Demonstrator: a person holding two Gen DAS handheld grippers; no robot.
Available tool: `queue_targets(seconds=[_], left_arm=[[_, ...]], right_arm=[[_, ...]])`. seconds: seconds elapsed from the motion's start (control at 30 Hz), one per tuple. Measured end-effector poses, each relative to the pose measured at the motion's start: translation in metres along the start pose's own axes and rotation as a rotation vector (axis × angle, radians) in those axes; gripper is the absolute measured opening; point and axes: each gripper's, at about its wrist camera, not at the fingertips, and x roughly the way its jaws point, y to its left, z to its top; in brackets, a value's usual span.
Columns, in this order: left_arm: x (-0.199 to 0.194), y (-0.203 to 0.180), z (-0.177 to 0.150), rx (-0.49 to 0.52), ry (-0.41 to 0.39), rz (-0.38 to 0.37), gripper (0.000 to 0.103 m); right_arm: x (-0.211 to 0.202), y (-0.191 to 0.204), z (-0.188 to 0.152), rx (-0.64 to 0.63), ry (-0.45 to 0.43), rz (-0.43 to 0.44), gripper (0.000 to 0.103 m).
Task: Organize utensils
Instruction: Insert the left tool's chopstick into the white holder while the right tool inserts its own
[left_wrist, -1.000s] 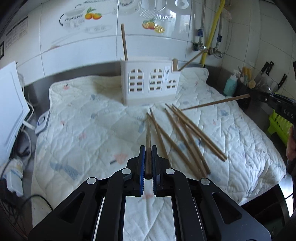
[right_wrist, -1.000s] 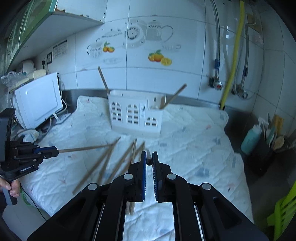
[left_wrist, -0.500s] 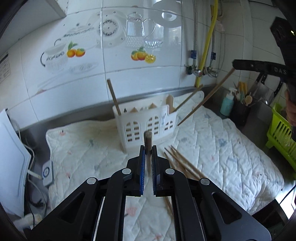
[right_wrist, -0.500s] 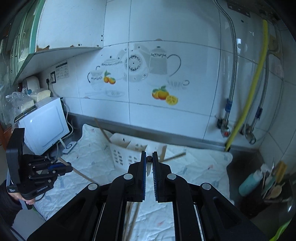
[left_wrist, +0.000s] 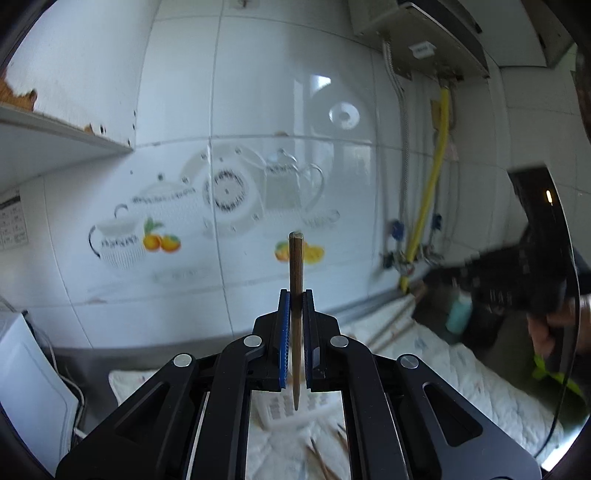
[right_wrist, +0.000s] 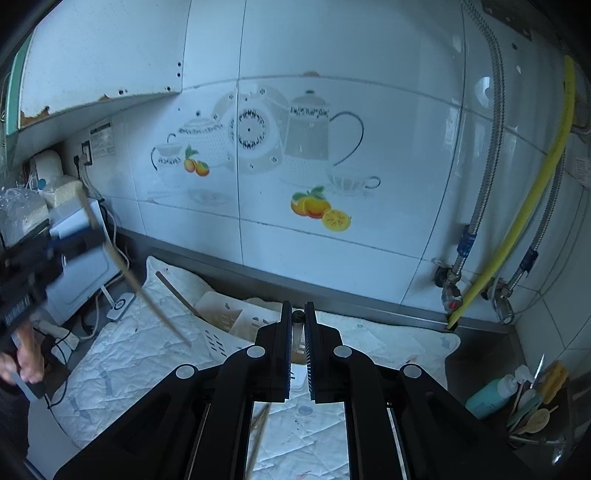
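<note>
where left gripper (left_wrist: 294, 295) clamps, chopstick (left_wrist: 296, 266) upright

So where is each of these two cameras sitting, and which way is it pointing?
Left wrist: on the left gripper, facing the tiled wall, its fingers clamping an upright chopstick; the right gripper blurs past.
Right wrist: on the right gripper, looking over the white holder; left gripper visible.
Shared: the wall's orange decal.

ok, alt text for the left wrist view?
The left gripper grips a wooden chopstick upright against a white tiled wall with teapot and orange decals. Below, blurred, a white utensil holder sits on a quilted mat.
</note>
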Motion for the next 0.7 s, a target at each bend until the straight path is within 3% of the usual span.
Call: queue_targets(seconds=[0.2, 0.43, 0.7], left_arm=[[0.041, 0.020, 0.009, -0.043, -0.029, 0.058, 0.005], [0.088, 0.033, -0.017, -0.091, 0.074, 0.070, 0.006], [0.065, 0.026, -0.019, -0.079, 0.080, 0.069, 0.009]], right_arm=[[0.029, 0.001, -0.009, -0.009, 0.042, 0.007, 0.007], [0.042, -0.001, -0.010, -0.004, 0.048, 0.003, 0.007], [0.007, -0.001, -0.012, 0.003, -0.017, -0.020, 0.016]])
